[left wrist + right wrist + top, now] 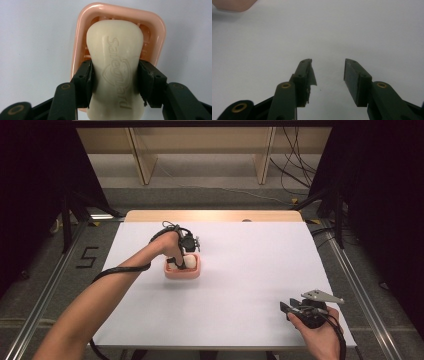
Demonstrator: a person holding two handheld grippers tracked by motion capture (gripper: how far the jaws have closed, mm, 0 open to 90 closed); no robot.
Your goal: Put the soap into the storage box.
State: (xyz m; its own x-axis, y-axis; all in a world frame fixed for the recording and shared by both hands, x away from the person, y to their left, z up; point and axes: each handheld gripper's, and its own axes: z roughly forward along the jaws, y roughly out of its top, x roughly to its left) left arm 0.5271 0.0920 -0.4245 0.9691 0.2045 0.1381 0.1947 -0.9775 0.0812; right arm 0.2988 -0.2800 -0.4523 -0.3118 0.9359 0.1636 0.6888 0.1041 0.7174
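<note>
A cream bar of soap (116,57) stamped with a brand name is clamped between the two black jaws of my left gripper (115,75), which is shut on it. The soap (190,261) hangs over a pink soap dish (80,37) on the white table; whether it touches the dish I cannot tell. In the high view the left gripper (181,262) points down into the pink dish (183,272) left of the table's middle. My right gripper (287,310) rests near the front right edge, open, with nothing between its jaws (328,72).
The white table (240,270) spreads wide around the dish. A pink corner of the dish (234,5) shows far off in the right gripper view. Wooden shelving and cables stand beyond the table's far edge.
</note>
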